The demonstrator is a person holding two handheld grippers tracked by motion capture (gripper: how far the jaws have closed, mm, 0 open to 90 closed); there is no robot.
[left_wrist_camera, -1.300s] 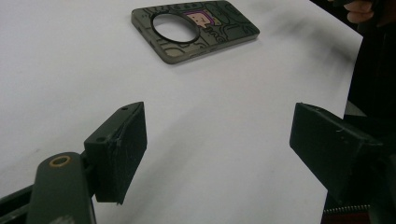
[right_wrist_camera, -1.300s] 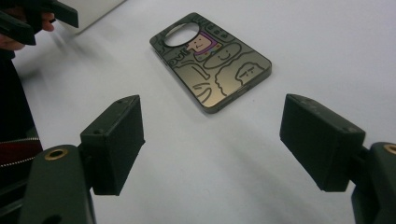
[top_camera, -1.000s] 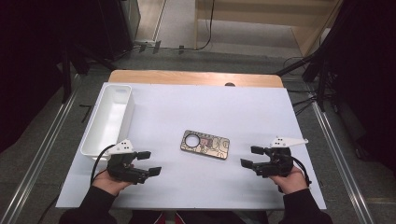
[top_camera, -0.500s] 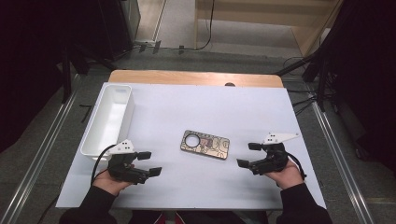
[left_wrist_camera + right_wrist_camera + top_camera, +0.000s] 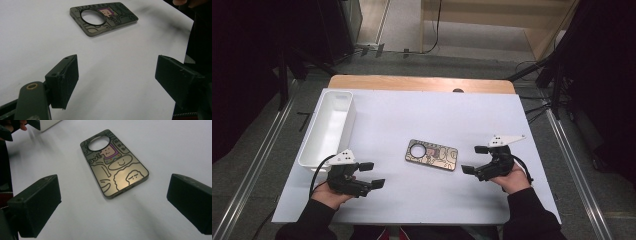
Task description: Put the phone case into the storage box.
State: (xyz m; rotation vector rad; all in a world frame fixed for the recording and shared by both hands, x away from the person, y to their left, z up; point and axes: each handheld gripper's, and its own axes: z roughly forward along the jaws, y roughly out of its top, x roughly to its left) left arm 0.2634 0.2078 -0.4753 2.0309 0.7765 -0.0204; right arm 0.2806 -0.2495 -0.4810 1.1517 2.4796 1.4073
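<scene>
Since the phone case (image 5: 432,155) lies flat, my spread, empty right gripper (image 5: 474,159) may just skid it leftward.

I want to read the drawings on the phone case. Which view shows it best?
The right gripper view: the phone case lies close, whole and sharp, its doodles clear. The left gripper view shows it farther off, at the top. The high view shows it small.

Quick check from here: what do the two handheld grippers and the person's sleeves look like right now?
Both are black two-jaw tools with blocky rectangular jaws. The left gripper and right gripper each carry a pale three-cornered plate on top; a black cable loops from the left one. Sleeves are dark.
</scene>
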